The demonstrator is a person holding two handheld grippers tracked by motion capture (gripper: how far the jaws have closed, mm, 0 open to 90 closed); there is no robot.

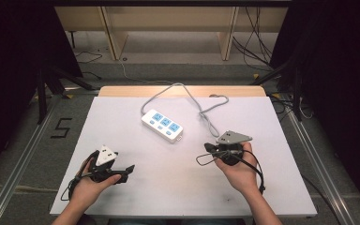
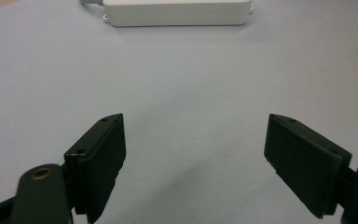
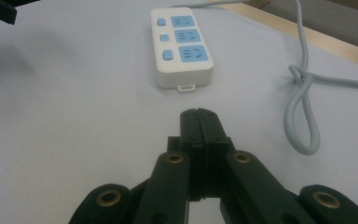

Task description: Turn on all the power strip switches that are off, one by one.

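Power strip [image 1: 162, 125] sits mid-frame on the white table [image 1: 168, 187], grey cord [image 1: 206, 110] looping off toward the upper right. Looks like light, rigid plastic with smooth sides, so probably a bit slippery; I'd pinch it across the narrow width near an end, clear of the blue sockets. Left gripper [image 1: 127, 169], lower left, has its jaws wide apart and empty. Right gripper [image 3: 199, 116] is pressed together on nothing.

Overhead view, two low jaw-level views

Black two-jaw grippers — brass-ringed screws, looped black cables, grey three-cornered plates.
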